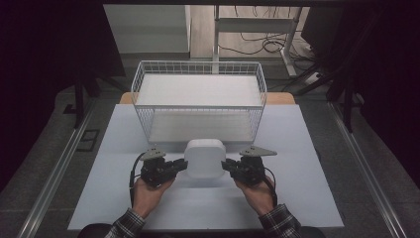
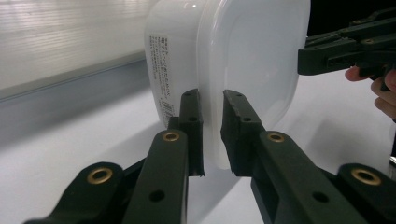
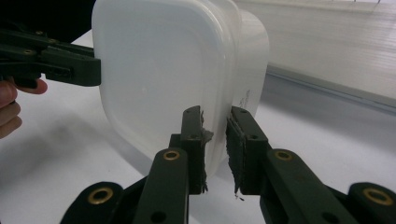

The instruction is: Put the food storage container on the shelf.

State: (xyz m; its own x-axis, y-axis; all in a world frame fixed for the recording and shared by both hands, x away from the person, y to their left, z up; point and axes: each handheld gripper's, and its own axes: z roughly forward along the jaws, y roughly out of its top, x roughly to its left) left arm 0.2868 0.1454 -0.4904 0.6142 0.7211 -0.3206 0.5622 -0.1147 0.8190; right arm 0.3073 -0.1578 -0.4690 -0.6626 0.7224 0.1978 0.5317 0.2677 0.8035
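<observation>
A white plastic container (image 1: pixel 204 157) with a fitted lid sits between my two grippers, just in front of the wire basket (image 1: pixel 198 99). My left gripper (image 1: pixel 184 165) is shut on the lid's rim at the container's left side, and the rim shows pinched between its jaws (image 2: pixel 212 135). My right gripper (image 1: pixel 224 165) is shut on the rim at the opposite side (image 3: pixel 215 149). A printed label (image 2: pixel 161 79) runs down the container's wall. A shadow lies under the container; I cannot tell whether it touches the table.
The white wire basket stands at the back of the pale table (image 1: pixel 307 188), with a white liner on its floor. Past the table's far edge are a desk frame and cables (image 1: pixel 257 39). Dark curtains flank both sides.
</observation>
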